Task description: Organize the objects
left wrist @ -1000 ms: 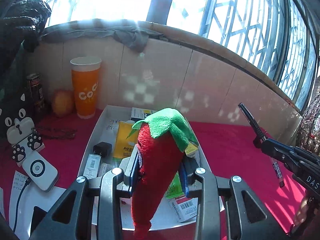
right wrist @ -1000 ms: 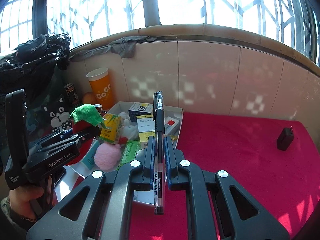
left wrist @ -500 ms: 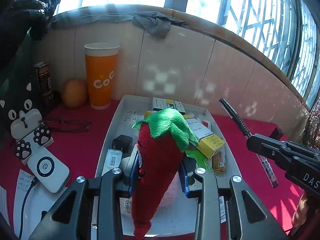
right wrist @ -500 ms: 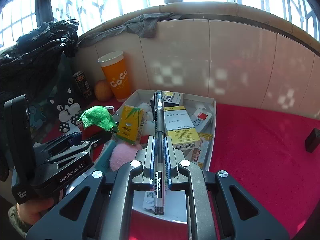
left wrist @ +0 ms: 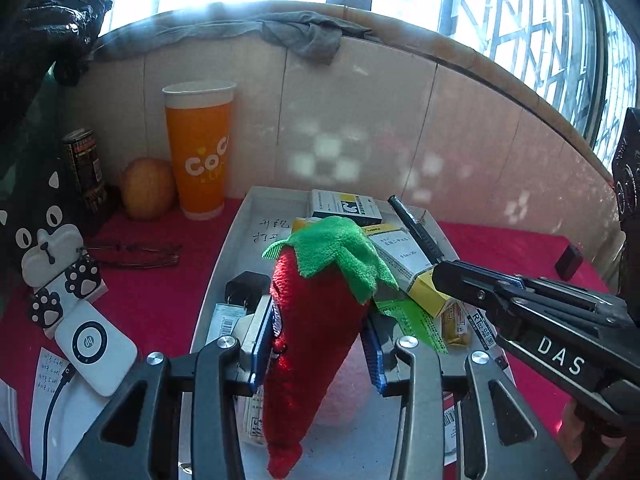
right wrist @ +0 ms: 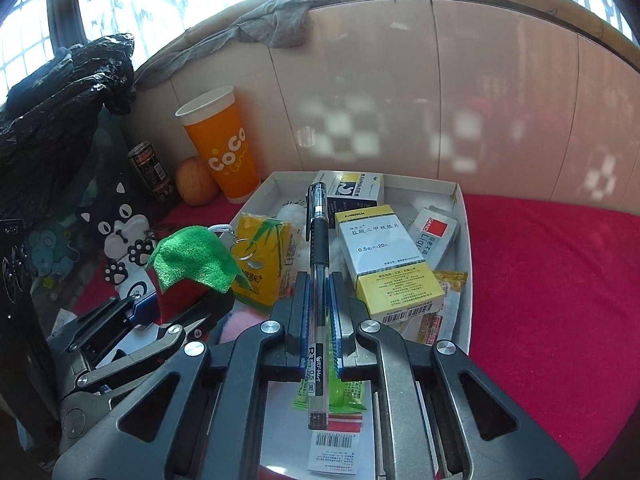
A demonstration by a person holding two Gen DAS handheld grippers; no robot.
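My left gripper (left wrist: 318, 336) is shut on a red plush chili with a green top (left wrist: 316, 320) and holds it over the near end of the white tray (left wrist: 240, 216). The chili also shows in the right wrist view (right wrist: 188, 260). My right gripper (right wrist: 319, 312) is shut on a black gel pen (right wrist: 319, 256) that points over the tray (right wrist: 460, 200). The pen also shows in the left wrist view (left wrist: 416, 232). The tray holds medicine boxes (right wrist: 384, 256), a yellow packet (right wrist: 264, 256) and a black charger (left wrist: 244, 284).
An orange paper cup (left wrist: 198, 156), an orange fruit (left wrist: 148, 188) and a dark can (left wrist: 84, 164) stand at the back left by the tiled wall. Glasses (left wrist: 132, 256), a cat phone stand (left wrist: 48, 248) and a white power bank (left wrist: 96, 344) lie left. A small black block (left wrist: 568, 260) lies on the red cloth at right.
Both grippers have moved forward over the tray, each still holding its object. The right gripper with the pen has come closer beside the left one.
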